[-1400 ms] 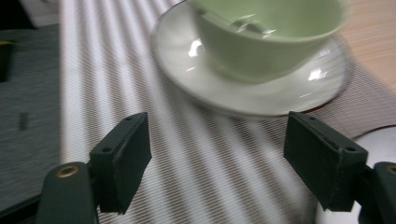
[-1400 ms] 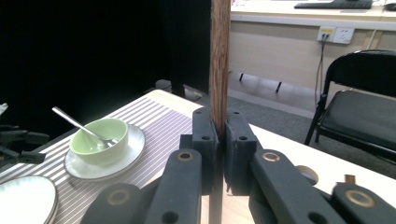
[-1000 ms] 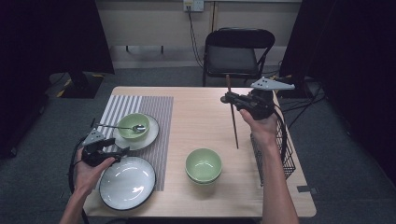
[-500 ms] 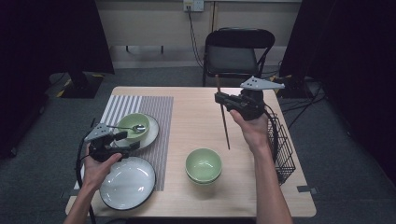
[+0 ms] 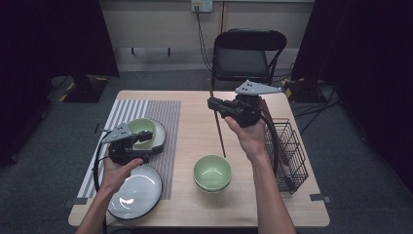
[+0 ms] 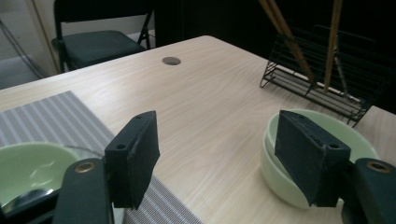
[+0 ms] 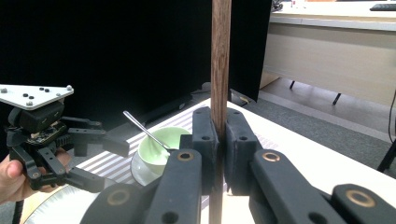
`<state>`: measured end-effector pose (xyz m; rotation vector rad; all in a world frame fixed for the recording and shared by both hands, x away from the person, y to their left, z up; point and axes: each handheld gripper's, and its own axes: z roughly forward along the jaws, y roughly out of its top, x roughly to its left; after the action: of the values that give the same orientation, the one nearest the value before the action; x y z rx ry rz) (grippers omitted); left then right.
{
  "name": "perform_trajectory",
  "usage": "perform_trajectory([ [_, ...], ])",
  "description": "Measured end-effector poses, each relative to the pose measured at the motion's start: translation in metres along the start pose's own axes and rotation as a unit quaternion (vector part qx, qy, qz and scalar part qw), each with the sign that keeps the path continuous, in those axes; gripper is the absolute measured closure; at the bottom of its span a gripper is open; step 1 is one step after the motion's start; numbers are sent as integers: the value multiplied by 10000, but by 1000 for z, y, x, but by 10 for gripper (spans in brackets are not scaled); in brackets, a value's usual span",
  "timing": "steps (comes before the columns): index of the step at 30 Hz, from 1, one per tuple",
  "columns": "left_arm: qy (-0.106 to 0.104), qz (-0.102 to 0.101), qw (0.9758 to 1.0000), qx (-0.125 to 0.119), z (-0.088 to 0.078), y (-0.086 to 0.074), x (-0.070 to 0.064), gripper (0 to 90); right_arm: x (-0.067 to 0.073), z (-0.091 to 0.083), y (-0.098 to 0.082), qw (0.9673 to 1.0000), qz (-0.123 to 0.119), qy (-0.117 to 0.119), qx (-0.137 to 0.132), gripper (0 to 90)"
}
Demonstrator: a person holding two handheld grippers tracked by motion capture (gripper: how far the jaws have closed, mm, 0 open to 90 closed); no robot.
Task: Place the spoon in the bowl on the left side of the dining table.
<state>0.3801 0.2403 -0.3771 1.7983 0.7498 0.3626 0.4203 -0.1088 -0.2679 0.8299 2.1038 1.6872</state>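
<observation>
Since a second ago, right gripper, clamped on chopstick, moved left; left gripper empty, jaws closing. Risk: chopstick tip strikes bowl.

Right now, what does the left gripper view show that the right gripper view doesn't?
Left gripper view: a black wire rack, a folding chair and stacked green bowls on bare wood. Right gripper view: the right tool shut on a wooden stick, and a hand with the left tool, whose empty jaws have just been closing a little yet stand open. Both: the striped mat and the green bowl on it.
</observation>
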Motion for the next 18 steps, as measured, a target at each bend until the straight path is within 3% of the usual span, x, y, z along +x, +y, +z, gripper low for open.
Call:
perform_trajectory([
  [6,-347,168,9992,-63,12,10,-17,345,7,1,-6,9999,22,115,-79,848],
  [13,-506,333,9981,-102,23,21,-27,368,13,6,-6,9998,14,191,-92,848],
  [18,-792,257,9963,-201,30,32,-34,408,18,10,-4,9997,-27,188,-161,848],
])
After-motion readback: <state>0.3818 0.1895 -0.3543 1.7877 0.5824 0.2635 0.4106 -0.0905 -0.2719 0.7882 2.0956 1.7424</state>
